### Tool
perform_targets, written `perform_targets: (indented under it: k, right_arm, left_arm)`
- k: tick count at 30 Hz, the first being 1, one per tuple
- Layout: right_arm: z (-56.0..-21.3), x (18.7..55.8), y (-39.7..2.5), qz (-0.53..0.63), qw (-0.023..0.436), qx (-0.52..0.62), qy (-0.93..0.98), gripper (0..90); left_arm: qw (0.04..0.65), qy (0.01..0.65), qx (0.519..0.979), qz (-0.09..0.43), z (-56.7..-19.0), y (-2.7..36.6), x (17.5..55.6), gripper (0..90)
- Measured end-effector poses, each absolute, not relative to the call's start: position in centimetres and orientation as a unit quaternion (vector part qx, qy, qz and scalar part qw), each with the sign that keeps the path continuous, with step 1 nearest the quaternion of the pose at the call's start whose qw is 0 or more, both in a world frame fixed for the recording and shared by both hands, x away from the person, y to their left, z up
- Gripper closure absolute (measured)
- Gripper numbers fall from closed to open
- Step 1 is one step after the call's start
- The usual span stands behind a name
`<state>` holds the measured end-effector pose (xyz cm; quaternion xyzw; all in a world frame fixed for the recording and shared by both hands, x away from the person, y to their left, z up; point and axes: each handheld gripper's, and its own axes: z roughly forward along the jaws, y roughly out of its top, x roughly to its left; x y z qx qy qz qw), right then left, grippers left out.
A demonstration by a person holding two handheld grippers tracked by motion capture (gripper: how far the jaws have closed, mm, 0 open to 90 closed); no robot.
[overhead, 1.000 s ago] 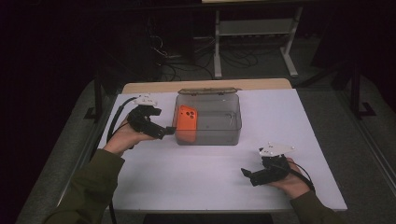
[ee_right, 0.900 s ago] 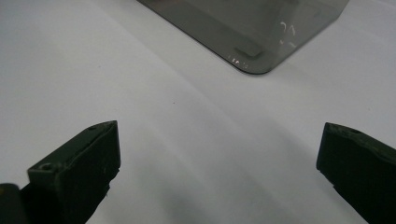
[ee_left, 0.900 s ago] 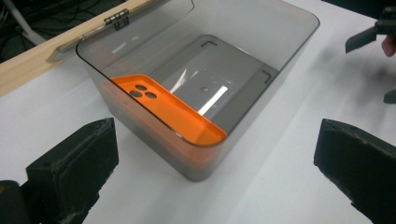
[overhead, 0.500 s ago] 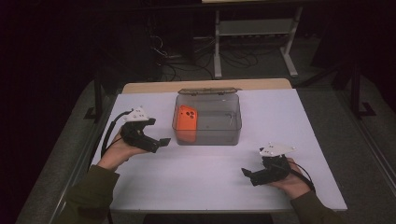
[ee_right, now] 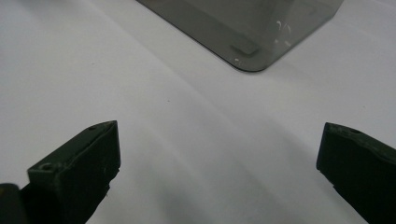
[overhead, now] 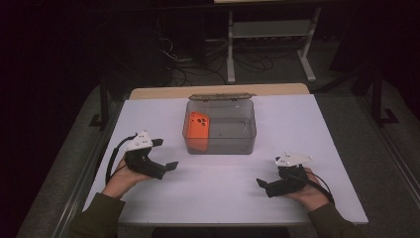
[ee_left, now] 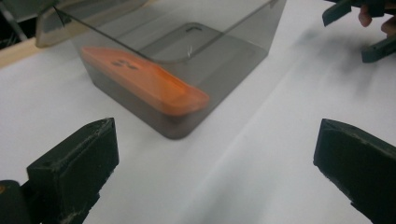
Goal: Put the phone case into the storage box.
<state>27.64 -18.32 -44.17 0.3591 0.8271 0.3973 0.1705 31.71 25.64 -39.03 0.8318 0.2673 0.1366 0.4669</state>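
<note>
A: High view, near edge first: right gripper (overhead: pixel 267 184) sits in the person's right hand (overhead: pixel 308 191), near-right of the smoky clear box (overhead: pixel 220 126), well apart from it, low over the white table (overhead: pixel 213 198).
B: Jaws?
A: Spread wide, nothing between them. Right gripper view confirms: both black jaws far apart over bare white surface, box corner (ee_right: pixel 252 56) ahead of them.
B: Left side?
A: Left gripper (overhead: pixel 167 158) is near-left of the box, closer to it than the right one, held in the left hand (overhead: pixel 119 178). Jaws point toward the box's near-left corner, not touching it.
B: State?
A: Also spread, empty. Left gripper view shows the two jaws wide apart with the box (ee_left: pixel 187 70) between and beyond them.
B: Contents of the box?
A: Orange phone case (overhead: pixel 197 126), inside at the left end, tilted, leaning on the left wall. In the left gripper view the same case (ee_left: pixel 144 79) lies slanted behind the near wall.
B: Beyond the box?
A: Its lid (overhead: pixel 220 96) is just behind the far wall; cannot tell if it's attached. Past that, a wooden strip (overhead: pixel 163 91) at the table's far edge.
</note>
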Motion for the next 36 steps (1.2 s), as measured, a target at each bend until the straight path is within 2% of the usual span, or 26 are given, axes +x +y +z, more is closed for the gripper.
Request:
perform_targets:
  k: [12,36]
  right_arm:
    - [-44.2,27.7,-18.4,0.399,0.173,0.362,0.825,0.0]
    - [-44.7,27.7,-18.5,0.394,0.171,0.366,0.825,0.0]
  left_arm:
    - [0.481,0.265,0.824,0.137,-41.3,26.0,30.1,0.0]
    - [0.462,0.269,0.833,0.143,-44.4,26.5,28.3,0.0]
